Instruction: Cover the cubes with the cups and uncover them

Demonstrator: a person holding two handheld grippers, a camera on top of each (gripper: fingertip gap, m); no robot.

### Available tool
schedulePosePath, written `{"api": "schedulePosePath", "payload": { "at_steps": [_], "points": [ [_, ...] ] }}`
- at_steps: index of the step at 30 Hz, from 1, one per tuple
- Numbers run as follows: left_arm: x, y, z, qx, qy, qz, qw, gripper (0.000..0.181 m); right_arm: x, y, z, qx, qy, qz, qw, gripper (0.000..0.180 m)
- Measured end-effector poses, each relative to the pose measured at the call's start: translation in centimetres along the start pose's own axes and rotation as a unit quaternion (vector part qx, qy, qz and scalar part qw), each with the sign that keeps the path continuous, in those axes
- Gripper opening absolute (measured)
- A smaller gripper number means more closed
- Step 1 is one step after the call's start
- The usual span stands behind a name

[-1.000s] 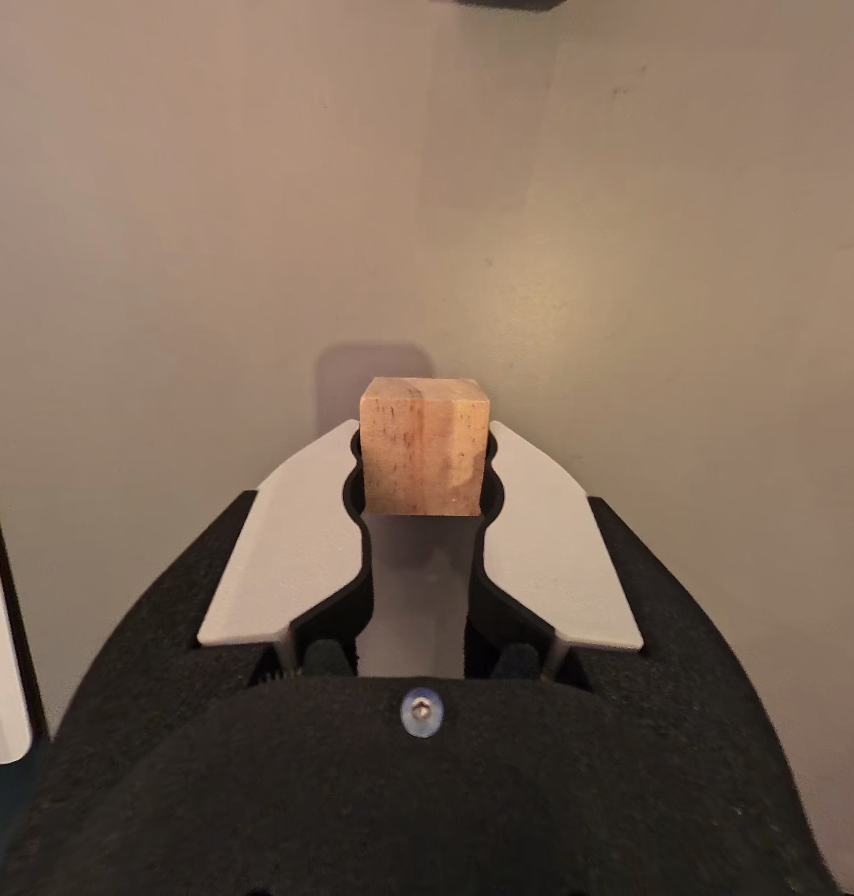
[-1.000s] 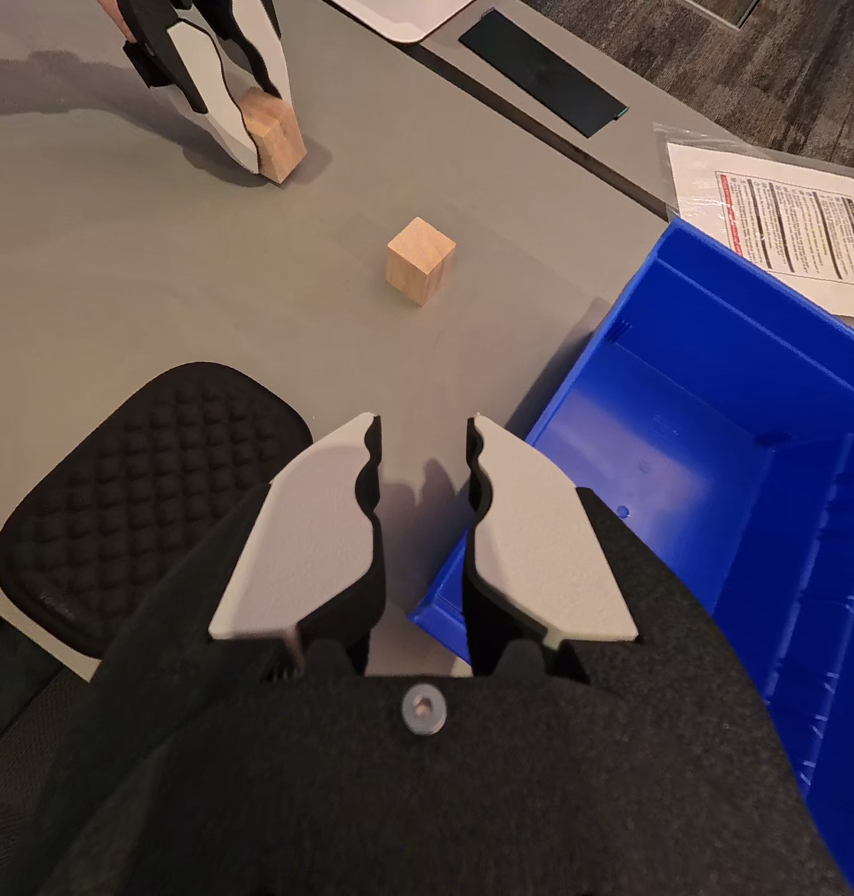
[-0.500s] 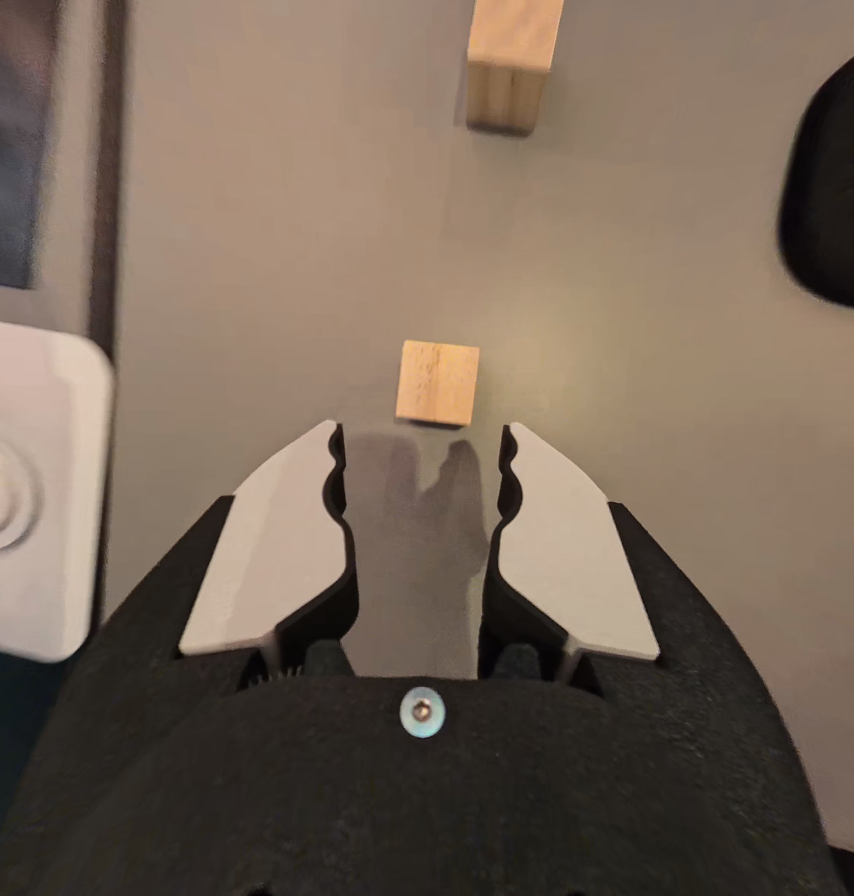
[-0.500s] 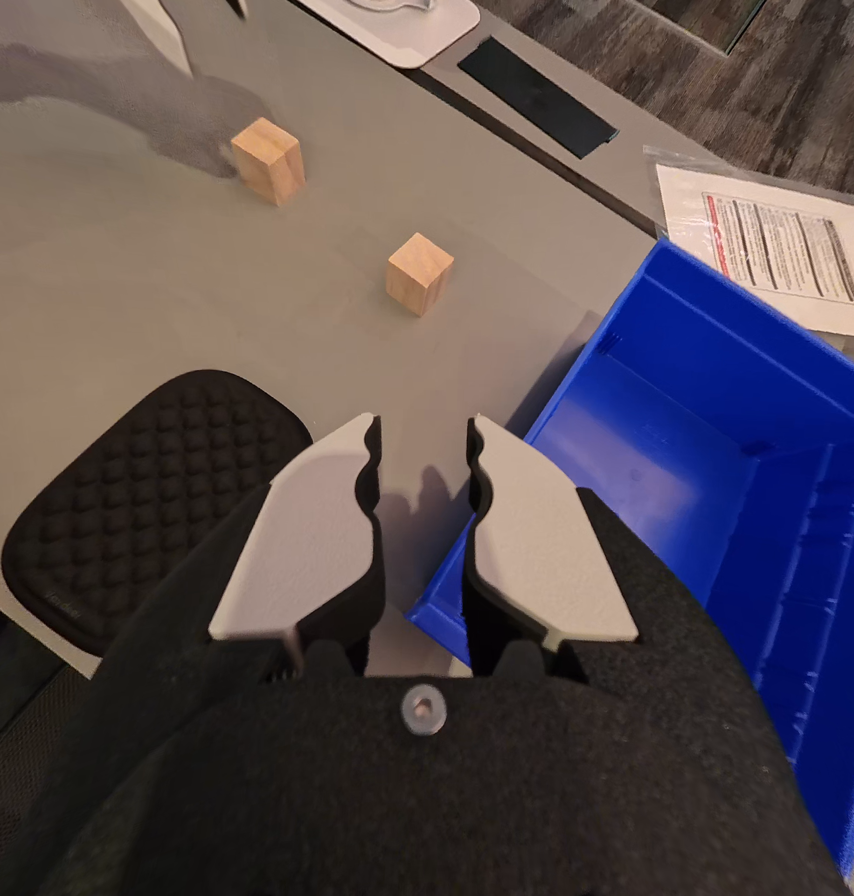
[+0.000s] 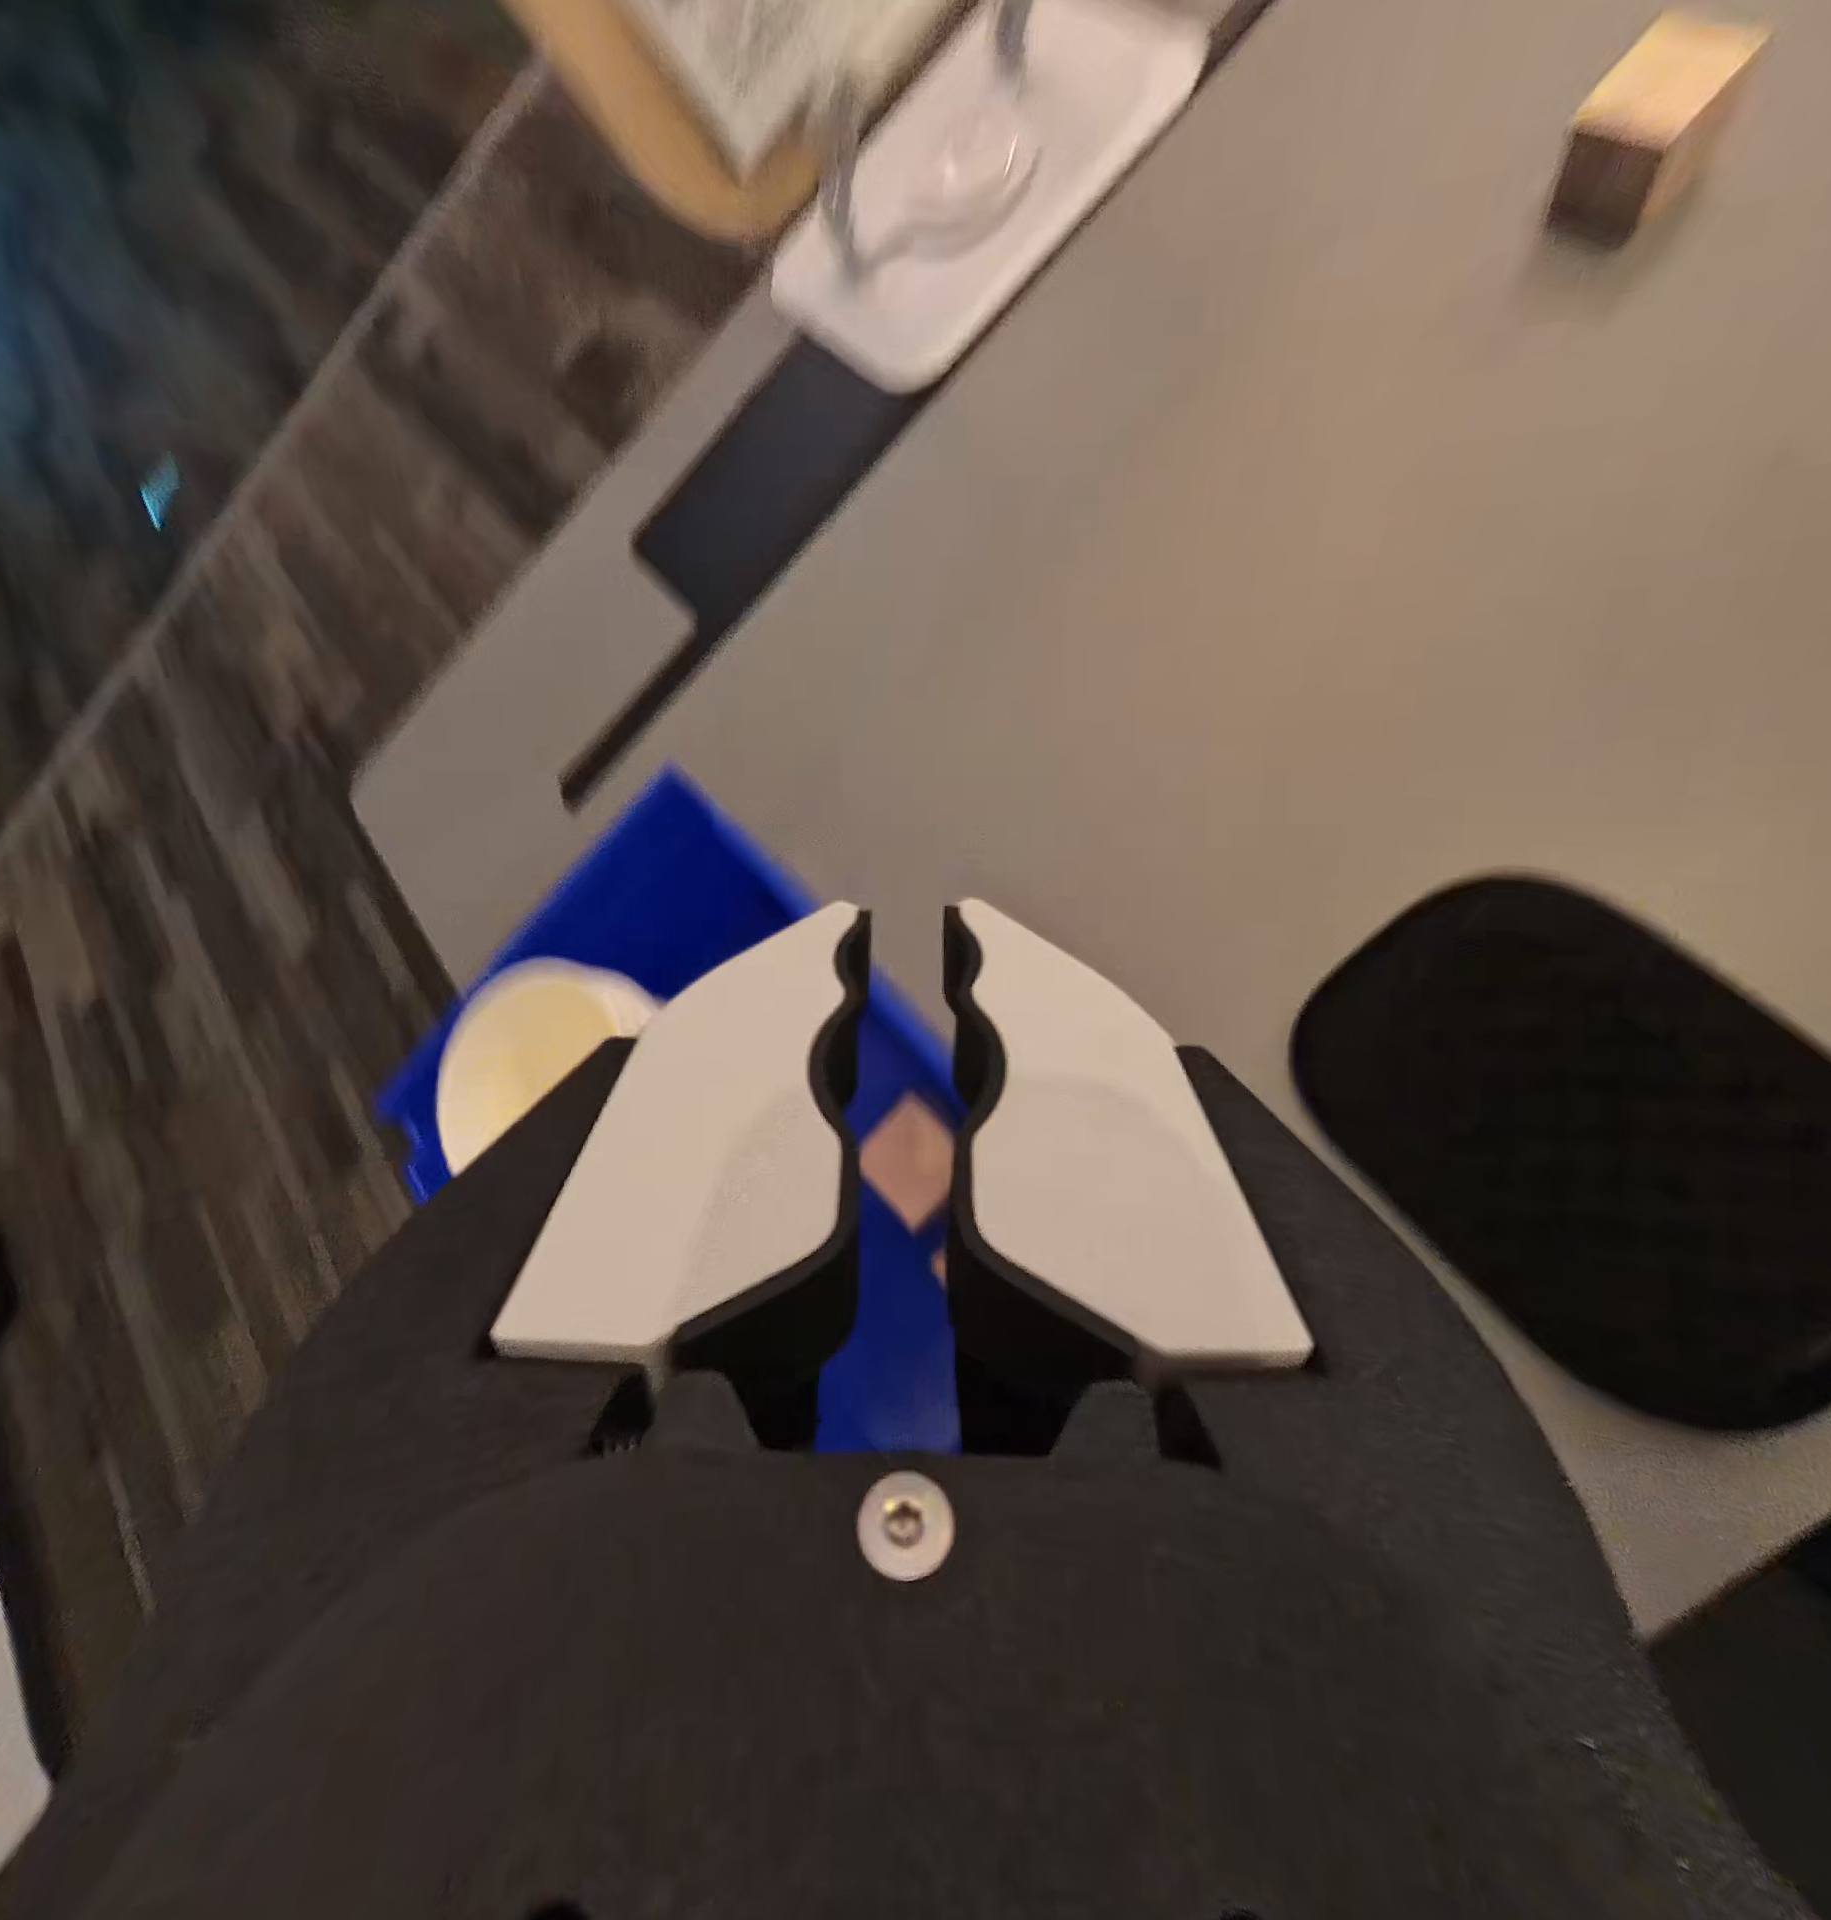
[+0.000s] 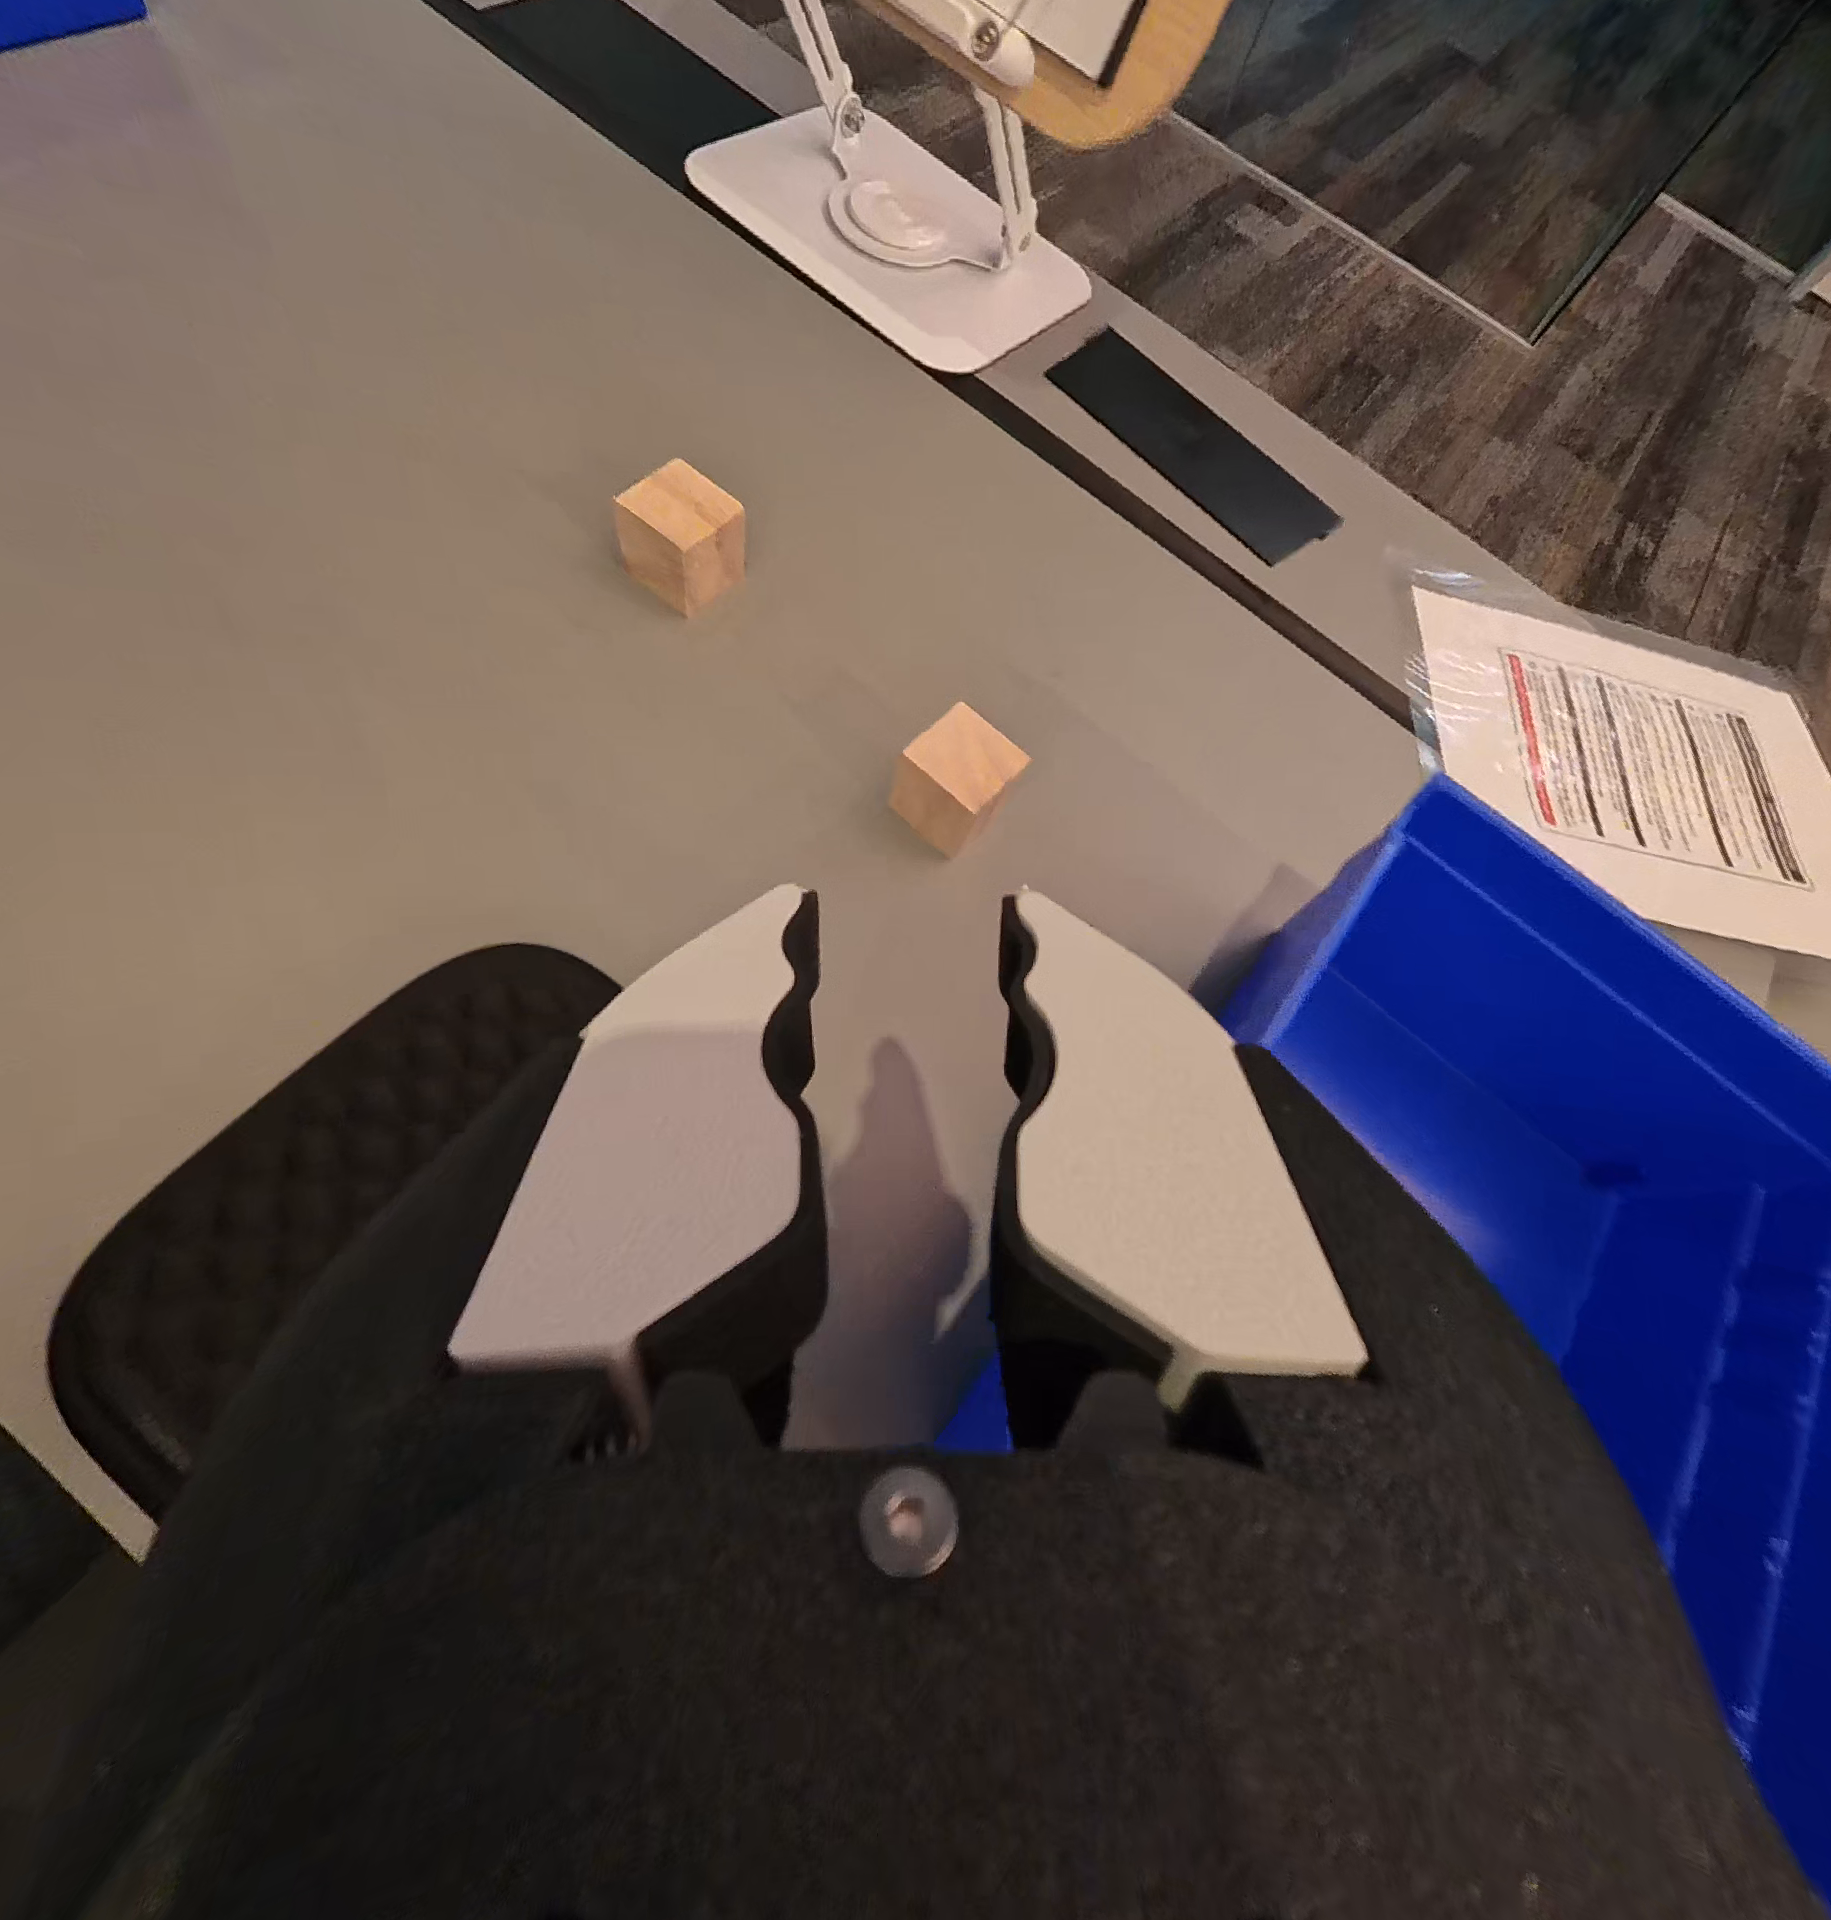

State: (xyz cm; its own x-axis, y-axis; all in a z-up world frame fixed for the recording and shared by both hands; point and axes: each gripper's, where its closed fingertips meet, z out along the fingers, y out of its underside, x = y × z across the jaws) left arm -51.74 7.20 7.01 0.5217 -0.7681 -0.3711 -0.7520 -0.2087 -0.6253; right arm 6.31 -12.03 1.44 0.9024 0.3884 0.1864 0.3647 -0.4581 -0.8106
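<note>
Your L gripper (image 5: 906,920) hung tilted above a blue bin (image 5: 620,894) at the worktop (image 5: 1254,582) edge, jaws only a narrow gap apart, nothing between them. Pic was motion-blurred. A pale cup (image 5: 526,1049) lay in that bin, partly hidden behind the L finger; small tan patches showed through the gap, can't tell what they were. One wooden cube (image 5: 1659,130) sat far off, top right, w/ bare grey worktop between it and the jaws. Black wrist-rest pad (image 5: 1586,1153) lay to the right, near the worktop's edge.

Your R gripper (image 6: 909,909) pointed forward and down over the front of the worktop (image 6: 267,520), jaws apart, empty. Near cube (image 6: 958,777) stood just ahead of the tips, slightly right; far cube (image 6: 679,551) stood farther back and left, the two well apart, both uncovered. Room around both cubes was open. Blue bin (image 6: 1513,1091) sat close on the right, its corner beside the R finger; wrist-rest pad (image 6: 298,1143) on the left under the gripper body. Behind: white stand base (image 6: 890,270), dark slot (image 6: 1191,447) along the back edge, printed sheet in plastic (image 6: 1617,769) past the bin.
</note>
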Motion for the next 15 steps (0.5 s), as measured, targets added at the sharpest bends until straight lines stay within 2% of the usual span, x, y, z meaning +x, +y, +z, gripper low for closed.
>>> {"api": "schedulePosePath", "payload": {
  "at_steps": [2,5,8,11,15],
  "points": [
    [-1.3,5.1,0.9,-0.053,-0.002,-0.032,0.998,0.010,-0.8,-0.8,0.5,-0.002,-0.004,-0.008,1.000,0.033],
    [-2.5,10.5,3.7,-0.102,-0.002,-0.102,0.990,0.019,-1.8,-1.9,1.0,-0.005,-0.008,-0.018,1.000,0.033],
    [-2.7,13.0,6.9,-0.113,-0.001,-0.211,0.971,0.026,-2.7,-2.6,1.4,-0.008,-0.011,-0.022,1.000,0.033],
    [-2.4,15.4,9.1,-0.168,-0.009,-0.265,0.950,0.033,-3.3,-2.8,1.5,-0.016,-0.011,-0.027,0.999,0.033],
    [-1.3,15.4,10.6,-0.188,0.032,-0.351,0.917,0.042,-3.5,-2.5,1.2,-0.018,-0.009,-0.026,0.999,0.033]
  ]
}}
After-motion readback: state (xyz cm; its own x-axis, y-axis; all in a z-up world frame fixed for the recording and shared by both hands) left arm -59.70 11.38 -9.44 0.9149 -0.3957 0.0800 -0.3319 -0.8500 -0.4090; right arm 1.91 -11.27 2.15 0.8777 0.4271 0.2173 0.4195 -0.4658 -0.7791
